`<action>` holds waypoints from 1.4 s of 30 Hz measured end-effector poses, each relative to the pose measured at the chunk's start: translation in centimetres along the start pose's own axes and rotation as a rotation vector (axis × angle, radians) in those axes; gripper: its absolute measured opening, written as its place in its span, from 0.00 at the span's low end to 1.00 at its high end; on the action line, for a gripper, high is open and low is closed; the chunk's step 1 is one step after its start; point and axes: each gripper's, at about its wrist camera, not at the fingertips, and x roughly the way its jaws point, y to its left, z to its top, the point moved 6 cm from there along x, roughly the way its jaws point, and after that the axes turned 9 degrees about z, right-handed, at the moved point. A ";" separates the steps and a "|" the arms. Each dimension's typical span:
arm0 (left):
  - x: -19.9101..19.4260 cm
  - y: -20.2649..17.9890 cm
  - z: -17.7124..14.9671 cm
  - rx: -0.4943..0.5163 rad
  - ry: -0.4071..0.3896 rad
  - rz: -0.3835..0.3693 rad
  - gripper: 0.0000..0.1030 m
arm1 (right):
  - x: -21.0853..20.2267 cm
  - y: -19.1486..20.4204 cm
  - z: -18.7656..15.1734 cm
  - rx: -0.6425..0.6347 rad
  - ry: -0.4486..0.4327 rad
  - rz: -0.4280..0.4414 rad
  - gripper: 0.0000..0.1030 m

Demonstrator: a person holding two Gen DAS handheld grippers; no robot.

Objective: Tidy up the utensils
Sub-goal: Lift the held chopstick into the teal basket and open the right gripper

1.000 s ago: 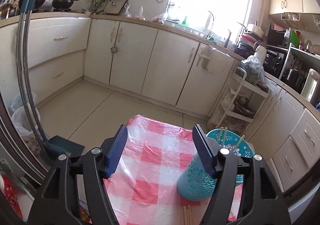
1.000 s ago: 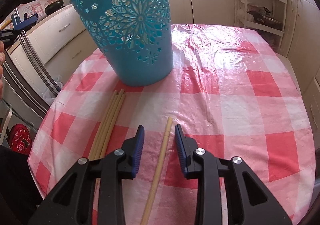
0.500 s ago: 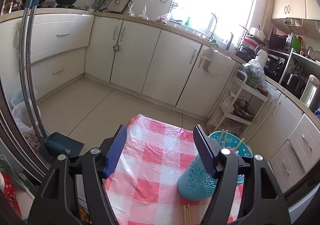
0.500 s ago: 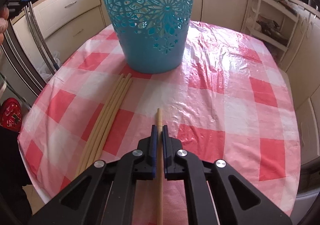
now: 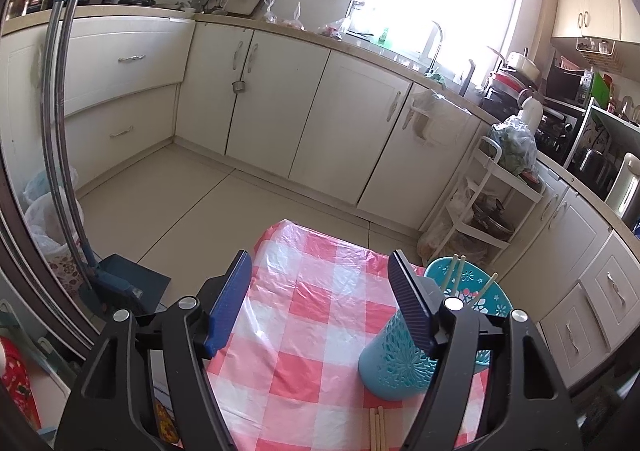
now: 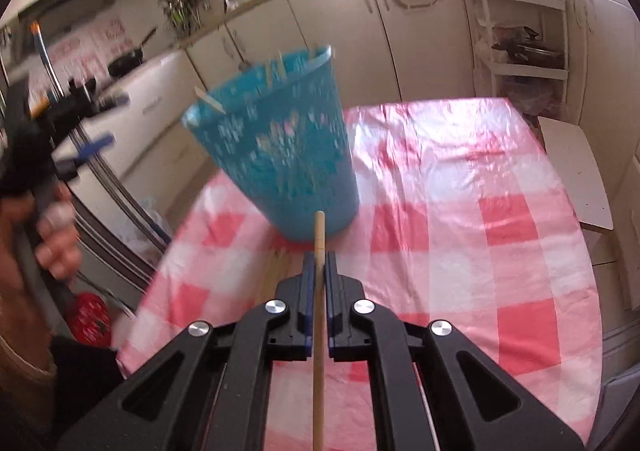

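My right gripper [image 6: 319,265] is shut on a wooden chopstick [image 6: 319,235], held above the checked tablecloth [image 6: 460,219] with its tip toward the teal cut-out holder [image 6: 276,155]. The holder has a few chopsticks standing in it. Several more chopsticks [image 6: 274,267] lie flat on the cloth just left of my fingers. In the left wrist view the holder [image 5: 396,363] stands partly behind my right-hand finger, with loose chopsticks [image 5: 378,427] lying in front of it. My left gripper [image 5: 320,291] is open over the cloth, nothing between its fingers.
A white shelf cart [image 5: 496,203] stands beyond the table's far right corner, cabinets [image 5: 280,103] run along the walls. A mop handle and dustpan [image 5: 120,287] stand left of the table. A hand [image 6: 52,235] holds the other gripper at the left edge.
My right gripper closed on the single chopstick and lifted it off the cloth, the view now higher and blurred. The left gripper stayed where it was.
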 end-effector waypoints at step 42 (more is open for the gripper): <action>0.1 -0.9 -0.5 0.022 -0.013 0.014 0.70 | -1.3 5.9 12.0 -0.154 -0.417 -0.049 0.22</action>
